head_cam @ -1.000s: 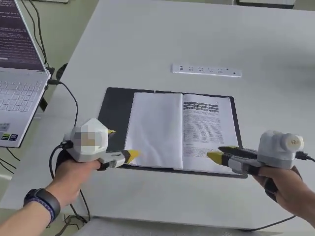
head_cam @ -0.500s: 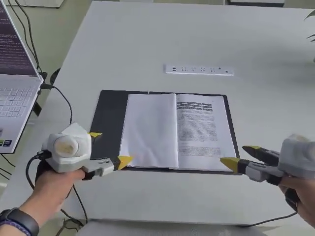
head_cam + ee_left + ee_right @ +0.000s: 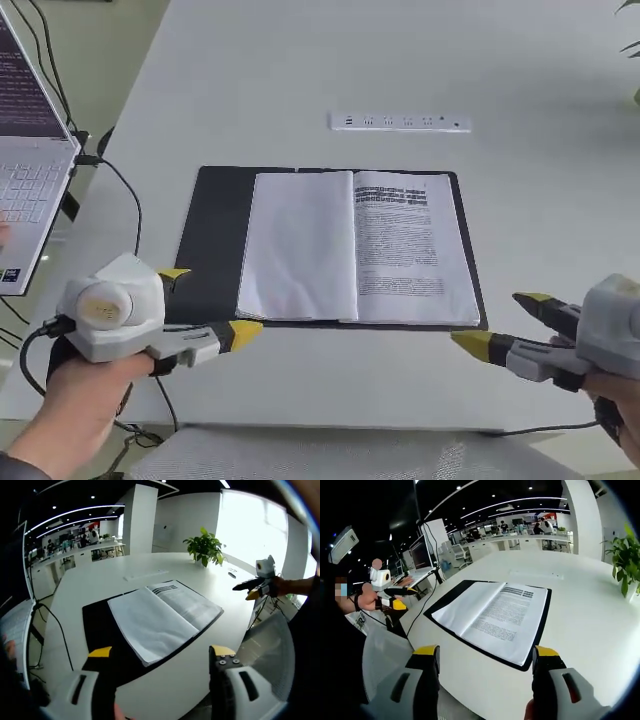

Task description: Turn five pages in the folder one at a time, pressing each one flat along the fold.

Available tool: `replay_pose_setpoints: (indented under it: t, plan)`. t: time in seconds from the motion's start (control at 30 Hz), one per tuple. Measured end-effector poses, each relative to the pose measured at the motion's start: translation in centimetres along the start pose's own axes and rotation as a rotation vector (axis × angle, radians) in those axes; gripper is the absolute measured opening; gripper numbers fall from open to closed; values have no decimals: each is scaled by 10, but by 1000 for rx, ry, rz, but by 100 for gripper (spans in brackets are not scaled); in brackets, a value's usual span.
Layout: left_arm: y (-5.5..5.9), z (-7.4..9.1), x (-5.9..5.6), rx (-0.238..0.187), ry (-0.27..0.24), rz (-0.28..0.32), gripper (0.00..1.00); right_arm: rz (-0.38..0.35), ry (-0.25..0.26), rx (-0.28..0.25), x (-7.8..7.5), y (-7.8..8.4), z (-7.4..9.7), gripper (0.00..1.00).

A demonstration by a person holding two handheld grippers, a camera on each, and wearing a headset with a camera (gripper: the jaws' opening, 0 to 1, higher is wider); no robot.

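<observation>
The folder [image 3: 213, 240] lies open and flat on the bench [image 3: 300, 60], black cover down. A blank sheet [image 3: 300, 245] sits left of the fold [image 3: 354, 245] and a printed page [image 3: 412, 250] sits right of it. Both sheets rest level, with no corner lifted.

A second ago the right gripper [image 3: 500, 320] had its tip over the near right corner of the printed page. Now it has drawn back toward the person and is clear of the folder, off its near right corner. The left gripper [image 3: 210, 301] has also eased away and hangs just off the near left corner of the cover.

This looks like a pause between pages: one press along the fold seems finished and the next turn has not begun. How many pages have been turned cannot be told.

Both pairs of fingers [image 3: 100, 652] are spread wide and carry nothing. In each gripper view the folder lies ahead, beyond the tips, untouched.

Beyond the folder a white power strip [image 3: 400, 122] lies on the bench, and a laptop [image 3: 30, 150] stands open at the far left.
</observation>
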State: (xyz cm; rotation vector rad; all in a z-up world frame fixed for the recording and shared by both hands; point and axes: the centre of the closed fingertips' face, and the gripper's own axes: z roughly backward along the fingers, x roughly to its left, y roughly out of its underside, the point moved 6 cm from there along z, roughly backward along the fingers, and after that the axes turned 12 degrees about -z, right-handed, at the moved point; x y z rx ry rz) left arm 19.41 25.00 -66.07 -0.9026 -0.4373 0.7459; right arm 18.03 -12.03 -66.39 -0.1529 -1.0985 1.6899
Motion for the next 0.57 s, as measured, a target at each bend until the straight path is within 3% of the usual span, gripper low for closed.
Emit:
replay_pose_setpoints:
  t: [0.57]
  plan:
    - [-3, 6, -12, -3, -3, 11, 77, 15, 4, 8, 0, 3, 1, 77]
